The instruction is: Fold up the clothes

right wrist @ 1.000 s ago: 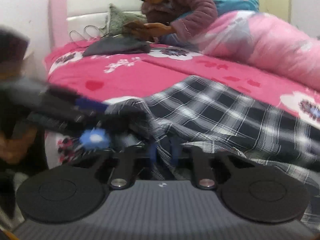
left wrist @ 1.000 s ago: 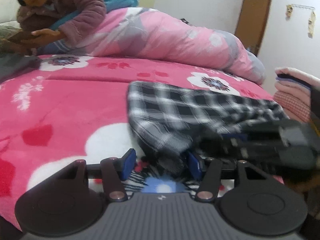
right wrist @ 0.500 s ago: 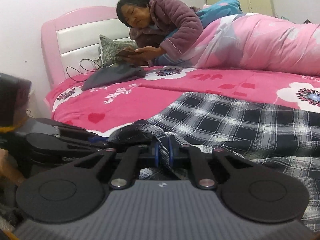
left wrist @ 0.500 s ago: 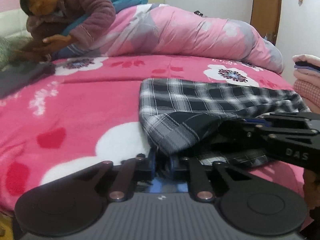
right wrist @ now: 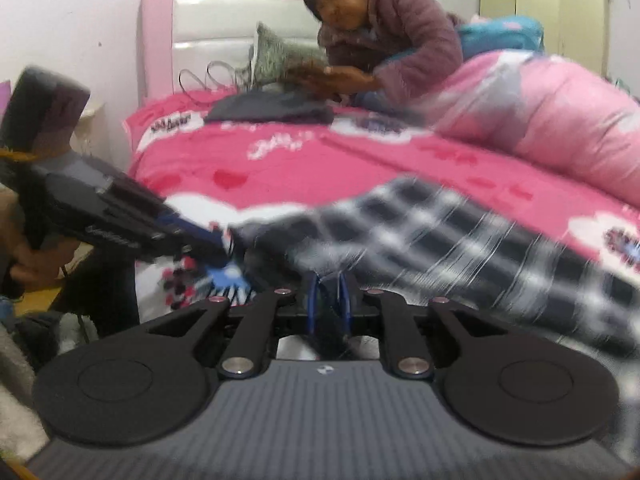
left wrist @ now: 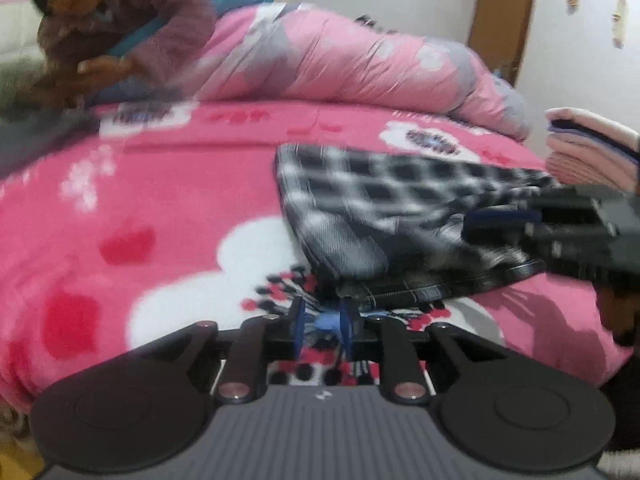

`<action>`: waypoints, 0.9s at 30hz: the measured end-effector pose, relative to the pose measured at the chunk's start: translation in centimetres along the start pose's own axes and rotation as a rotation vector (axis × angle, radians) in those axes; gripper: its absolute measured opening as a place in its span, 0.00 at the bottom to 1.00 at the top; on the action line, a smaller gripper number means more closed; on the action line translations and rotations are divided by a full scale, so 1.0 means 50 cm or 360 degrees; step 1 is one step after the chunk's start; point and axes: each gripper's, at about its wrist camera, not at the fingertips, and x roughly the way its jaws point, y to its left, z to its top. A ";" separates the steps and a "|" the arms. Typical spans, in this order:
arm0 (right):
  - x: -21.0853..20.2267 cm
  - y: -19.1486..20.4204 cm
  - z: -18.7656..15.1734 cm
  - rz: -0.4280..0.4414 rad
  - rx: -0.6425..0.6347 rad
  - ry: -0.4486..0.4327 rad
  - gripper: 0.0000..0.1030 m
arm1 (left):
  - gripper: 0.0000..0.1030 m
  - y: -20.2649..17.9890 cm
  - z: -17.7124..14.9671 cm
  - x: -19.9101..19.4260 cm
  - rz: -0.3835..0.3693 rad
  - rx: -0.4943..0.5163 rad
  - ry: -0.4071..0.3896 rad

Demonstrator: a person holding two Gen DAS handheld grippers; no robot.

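Black-and-white checked garment (left wrist: pixel 400 216) lies on the pink flowered bed (left wrist: pixel 168 208), spreading from centre toward 3 o'clock in the left wrist view, its near corner bunched and lifted off the blanket. Left claw (left wrist: pixel 322 322): jaws have just been opening, blue pads a narrow gap apart with only blanket showing between them, garment edge just beyond at 1 o'clock. Right claw (right wrist: pixel 329 304): pads nearly together, pinching a dark fold of the garment; a person (right wrist: pixel 384 32) reclines at 12 o'clock by the headboard.

shirt (left wrist: pixel 400 208) on bed (left wrist: pixel 160 208) | quilt (left wrist: pixel 360 56) behind | folded stack (left wrist: pixel 588 148) right
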 end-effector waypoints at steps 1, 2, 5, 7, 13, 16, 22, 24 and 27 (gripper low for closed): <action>-0.010 -0.008 0.008 0.0012 0.0027 -0.0046 0.12 | 0.19 0.003 0.004 -0.013 -0.0001 0.0013 -0.0049; -0.018 -0.017 0.015 0.0033 0.0071 -0.0097 0.12 | 0.19 0.005 0.010 -0.022 -0.0006 0.0018 -0.0092; 0.000 -0.027 0.015 0.0010 0.0143 -0.0118 0.12 | 0.19 -0.006 0.037 -0.010 -0.0036 0.0008 -0.0157; 0.034 -0.026 -0.008 -0.0004 0.0201 -0.0050 0.12 | 0.24 -0.026 0.048 0.017 -0.0088 0.0030 -0.0177; 0.070 -0.005 -0.063 -0.0105 0.0310 0.0033 0.12 | 0.28 -0.036 0.030 0.103 -0.0041 0.0003 0.0027; 0.032 -0.016 -0.043 -0.0204 0.0278 -0.0044 0.12 | 0.29 -0.029 0.022 0.112 0.0009 -0.0009 0.0072; 0.027 -0.088 -0.092 -0.0415 0.0415 0.0105 0.12 | 0.36 -0.006 0.044 0.044 0.0036 -0.0116 -0.0120; 0.020 -0.091 -0.099 -0.0412 0.0464 0.0074 0.12 | 0.41 -0.021 0.055 0.058 0.0011 -0.0081 -0.0131; 0.003 -0.086 -0.081 -0.0483 0.0437 0.0004 0.12 | 0.41 -0.051 0.067 0.092 -0.0032 -0.0011 -0.0099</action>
